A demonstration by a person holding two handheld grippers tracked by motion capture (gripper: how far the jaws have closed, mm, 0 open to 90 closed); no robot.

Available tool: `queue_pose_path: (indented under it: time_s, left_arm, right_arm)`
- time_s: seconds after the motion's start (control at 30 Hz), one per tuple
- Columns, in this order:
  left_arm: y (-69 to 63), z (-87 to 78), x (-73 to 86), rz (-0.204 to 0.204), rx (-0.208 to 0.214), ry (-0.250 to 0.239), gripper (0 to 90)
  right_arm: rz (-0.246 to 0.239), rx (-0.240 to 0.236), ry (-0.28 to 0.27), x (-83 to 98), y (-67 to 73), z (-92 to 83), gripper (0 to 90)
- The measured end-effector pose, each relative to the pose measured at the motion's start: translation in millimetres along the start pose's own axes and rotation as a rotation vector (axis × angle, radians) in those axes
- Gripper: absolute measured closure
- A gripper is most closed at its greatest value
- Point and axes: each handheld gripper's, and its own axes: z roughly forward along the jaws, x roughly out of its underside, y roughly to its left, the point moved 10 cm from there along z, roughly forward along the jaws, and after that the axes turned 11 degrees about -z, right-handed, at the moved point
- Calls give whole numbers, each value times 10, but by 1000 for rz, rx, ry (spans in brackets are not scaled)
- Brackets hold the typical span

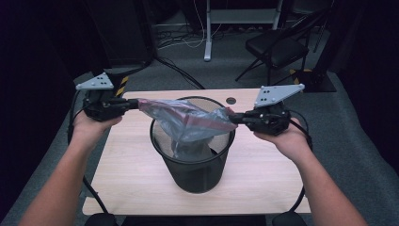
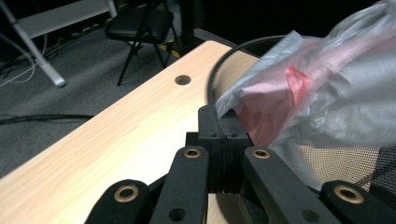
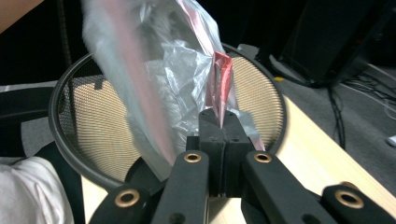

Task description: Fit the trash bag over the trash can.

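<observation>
Translucent bin liner stretched between two grippers above a mesh wastebasket.

The grey plastic bin liner (image 1: 188, 123), edged with a red drawstring band (image 2: 273, 100), is held taut over the mouth of the black mesh wastebasket (image 1: 193, 172), which stands at the middle of the light wooden table (image 1: 127, 174). The left gripper (image 1: 133, 103) is seen at the left of the basket with its jaws pressed together on the liner's left edge; the right gripper (image 1: 234, 116) is seen at the right, its jaws likewise pinched on the opposite edge. The liner's lower part is seen hanging down inside the basket. A black folding chair (image 1: 277, 47) is visible on the carpet beyond the far right of the table.
</observation>
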Motion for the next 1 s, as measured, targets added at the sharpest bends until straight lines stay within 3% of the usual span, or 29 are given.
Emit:
queue_pose_path:
  time_s: [0.07,0.13,0.33,0.47,0.6,0.73,0.87,1.0]
  left_arm:
    - [13,-65,70,-34,35,-7,899]
    - [-46,-120,203,-42,85,7,898]
    - [-268,-248,545,-26,184,35,898]
    - [-340,-275,730,-38,225,58,899]
    - [-360,-161,879,-36,234,102,899]
    - [-381,57,970,-48,250,141,899]
    - [-423,245,957,-33,257,151,899]
    - [-384,399,856,-18,220,132,899]
  right_arm:
    - [14,9,-13,6,-18,-97,894]
    - [14,-12,-24,20,47,-166,894]
    - [-20,-98,-4,173,437,-183,893]
    - [-1,-154,-5,289,621,-177,893]
    - [25,-178,6,418,707,-115,893]
    - [45,-166,29,536,692,14,894]
    - [69,-150,23,587,596,104,895]
    - [54,-77,45,621,427,139,895]
